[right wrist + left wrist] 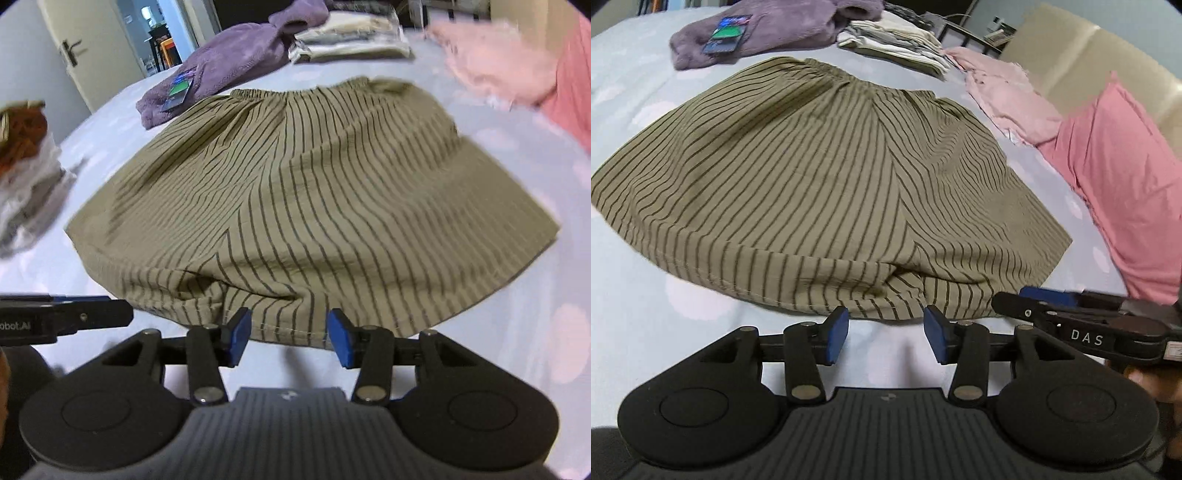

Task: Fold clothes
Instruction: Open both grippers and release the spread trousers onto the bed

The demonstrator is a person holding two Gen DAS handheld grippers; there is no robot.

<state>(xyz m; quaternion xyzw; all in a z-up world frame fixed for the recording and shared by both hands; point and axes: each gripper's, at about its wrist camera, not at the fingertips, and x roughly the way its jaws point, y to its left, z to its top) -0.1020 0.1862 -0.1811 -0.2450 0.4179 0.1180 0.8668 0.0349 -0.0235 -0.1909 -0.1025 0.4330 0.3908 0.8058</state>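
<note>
Two tongs of ours—left gripper, right gripper—gape wide before the striped shorts; only our right view shows a door.

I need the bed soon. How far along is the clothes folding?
Done: a folded stack lies at the far side. In hand: the striped olive shorts lie flat, unfolded; the left gripper and right gripper are open at its near hem. Left: the purple fleece and pink garment.
</note>
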